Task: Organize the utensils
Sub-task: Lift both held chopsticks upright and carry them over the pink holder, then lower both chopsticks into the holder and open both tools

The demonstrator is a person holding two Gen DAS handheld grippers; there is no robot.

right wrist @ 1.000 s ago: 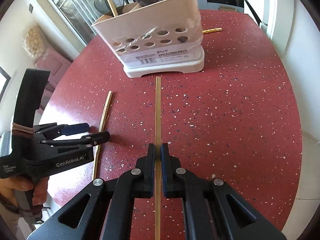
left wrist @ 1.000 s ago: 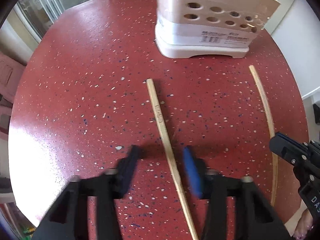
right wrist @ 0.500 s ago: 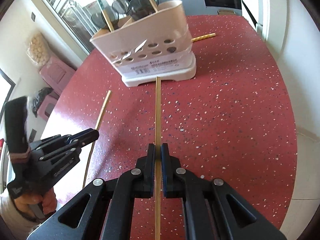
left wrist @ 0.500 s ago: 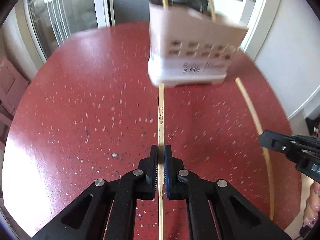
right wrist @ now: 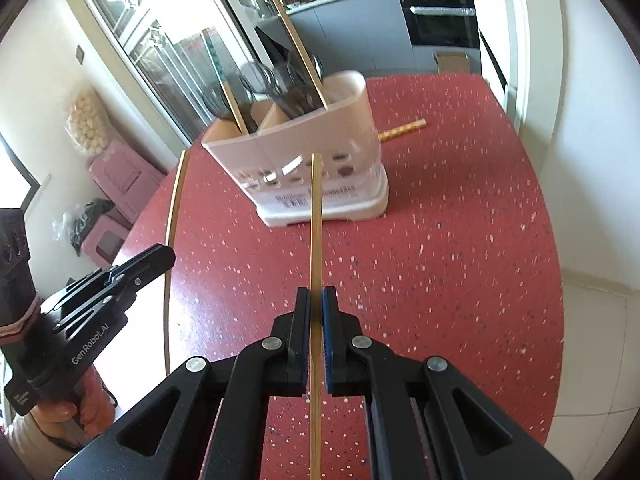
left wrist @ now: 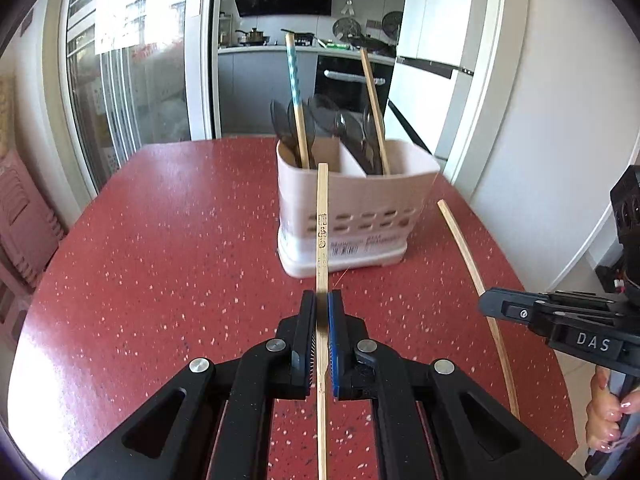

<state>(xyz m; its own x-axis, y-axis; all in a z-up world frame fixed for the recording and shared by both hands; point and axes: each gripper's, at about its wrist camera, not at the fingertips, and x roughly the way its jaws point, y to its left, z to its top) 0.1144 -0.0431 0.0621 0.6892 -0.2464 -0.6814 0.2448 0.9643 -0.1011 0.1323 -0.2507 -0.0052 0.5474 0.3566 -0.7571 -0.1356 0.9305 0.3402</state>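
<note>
1. The left gripper [left wrist: 322, 308] pinches a pale wooden chopstick [left wrist: 322, 216] between its pads; the stick runs straight ahead, clear of the table, and its far tip overlaps the front wall of the utensil holder [left wrist: 352, 216] just under the rim.
2. The right gripper [right wrist: 316, 304] is pressed onto a second wooden chopstick [right wrist: 316, 216], also lifted off the table, its tip in line with the holder's perforated front.
3. The holder is a pale plastic caddy with dividers, standing upright on the red speckled table [left wrist: 160, 260] towards the far side.
4. Already inside it are dark spoons [left wrist: 292, 120], a chopstick with a blue patterned top [left wrist: 294, 80] in the left compartment and a plain one [left wrist: 372, 96] in the right; both lean.
5. The middle compartment between them shows open room at its mouth.
6. In the right wrist view a patterned yellow chopstick [right wrist: 402, 130] lies flat on the table behind the holder, partly hidden by it.
7. The two grippers are well apart, side by side; each appears at the edge of the other's view, with the person's hand [left wrist: 608, 416] on the right handle.
8. Between the grippers and the holder the tabletop is bare.
9. The table's rounded edge curves close on the right, near a white wall [left wrist: 540, 140].
10. On the left, the edge faces glass doors [left wrist: 132, 80] and pink furniture [right wrist: 120, 172].
11. Beyond the far edge is a kitchen with a dark oven [right wrist: 440, 20].
</note>
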